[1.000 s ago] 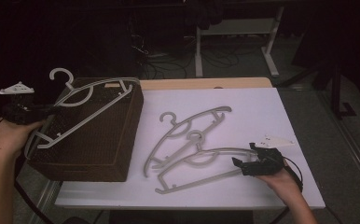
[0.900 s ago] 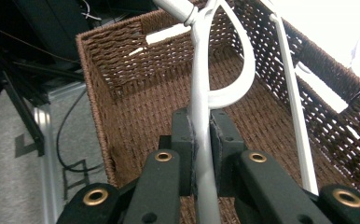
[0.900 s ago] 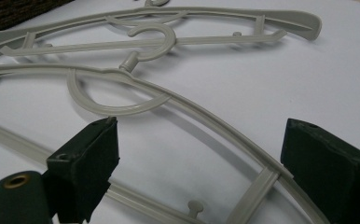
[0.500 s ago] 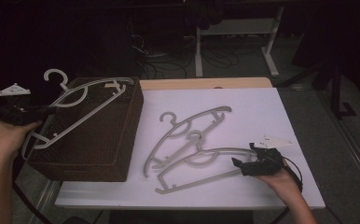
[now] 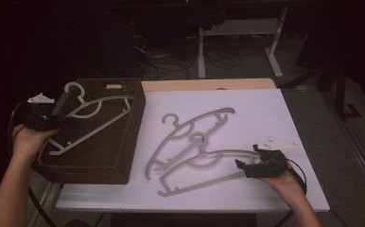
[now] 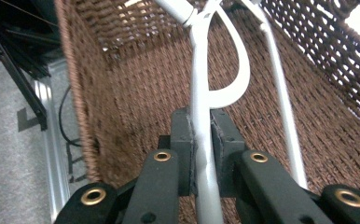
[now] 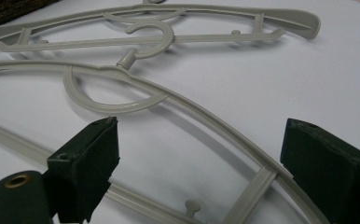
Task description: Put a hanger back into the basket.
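A grey plastic hanger (image 5: 93, 118) lies slanted in the brown wicker basket (image 5: 135, 118) at the left, its hook toward the far rim. My left gripper (image 5: 57, 122) is shut on one end of it. In the left gripper view the pads (image 6: 222, 140) pinch the hanger's arm (image 6: 199, 93) above the basket's woven floor (image 6: 136, 93). Two more grey hangers (image 5: 190, 132) (image 5: 204, 166) lie overlapping on the white table (image 5: 265, 109). My right gripper (image 5: 247, 157) stands open at the near hanger's right end. That hanger's arm (image 7: 201, 121) runs between the apart fingers (image 7: 92, 149), untouched.
The basket stands at the table's left edge, partly over a metal frame (image 6: 52, 140). The far hanger (image 7: 169, 32) lies beyond the near one's hook. Desk legs and cables (image 5: 204, 52) sit on the dark floor behind the table. Bare white table lies to the right.
My left hand has lowered the hanger from above the basket's rim down into the basket. The right hand and the two table hangers have not moved.
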A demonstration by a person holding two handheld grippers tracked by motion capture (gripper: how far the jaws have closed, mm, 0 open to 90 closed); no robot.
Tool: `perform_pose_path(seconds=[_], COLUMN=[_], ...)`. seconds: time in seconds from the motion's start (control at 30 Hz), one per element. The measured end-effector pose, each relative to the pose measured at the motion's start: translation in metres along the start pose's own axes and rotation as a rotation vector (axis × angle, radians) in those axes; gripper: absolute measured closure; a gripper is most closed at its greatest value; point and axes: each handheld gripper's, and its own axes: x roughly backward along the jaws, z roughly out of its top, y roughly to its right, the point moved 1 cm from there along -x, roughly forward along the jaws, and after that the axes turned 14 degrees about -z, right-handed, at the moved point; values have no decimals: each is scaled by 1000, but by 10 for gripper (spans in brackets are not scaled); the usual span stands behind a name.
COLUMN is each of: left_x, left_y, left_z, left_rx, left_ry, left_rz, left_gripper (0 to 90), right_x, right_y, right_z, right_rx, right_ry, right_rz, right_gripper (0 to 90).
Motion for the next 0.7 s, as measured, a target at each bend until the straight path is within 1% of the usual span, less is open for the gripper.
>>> perform_pose_path(seconds=[0.03, 0.07, 0.1, 0.13, 0.2, 0.23, 0.3, 0.37, 0.4, 0.6, 0.63, 0.67, 0.7], left_x=[-2, -3, -3, -3, -1, 1, 3, 6, 7, 10, 10, 10, 10], left_y=[-1, -2, -2, -2, -3, -3, -1, 3, 8, 30, 30, 39, 39], left_z=[-1, -3, -3, -3, -3, -3, -2, 0, 2, 12, 12, 16, 16], left_rx=[13, 22, 22, 26, 32, 33, 42, 47, 49, 33, 33, 27, 27], left_ry=[-3, 7, 7, 19, 37, 43, 67, 88, 105, 169, 169, 192, 192], left_rz=[-13, -24, -24, -30, -30, -30, -48, -70, -91, -179, -179, -210, -210], left_gripper=[804, 758, 708, 708, 613, 613, 562, 506, 469, 380, 362, 355, 353], right_x=[0, 0, 0, 0, 1, 1, 1, 1, 1, 0, 0, 0, 0], right_y=[0, 0, 0, 0, 0, 0, -1, -1, -1, -3, -3, -3, -4], right_z=[0, 0, 0, 0, 0, 0, 0, 1, 1, 2, 2, 2, 2], right_rx=[0, -1, -1, -1, -2, -2, 2, 1, -2, 6, 9, 12, 12], right_ry=[0, -1, -1, -1, 0, 0, 1, 1, 2, 0, -3, -3, -3], right_rz=[0, 0, 0, 1, 1, 1, 2, 2, 2, 5, 7, 6, 8], right_gripper=[113, 113, 113, 114, 114, 114, 114, 115, 115, 115, 115, 115, 115])
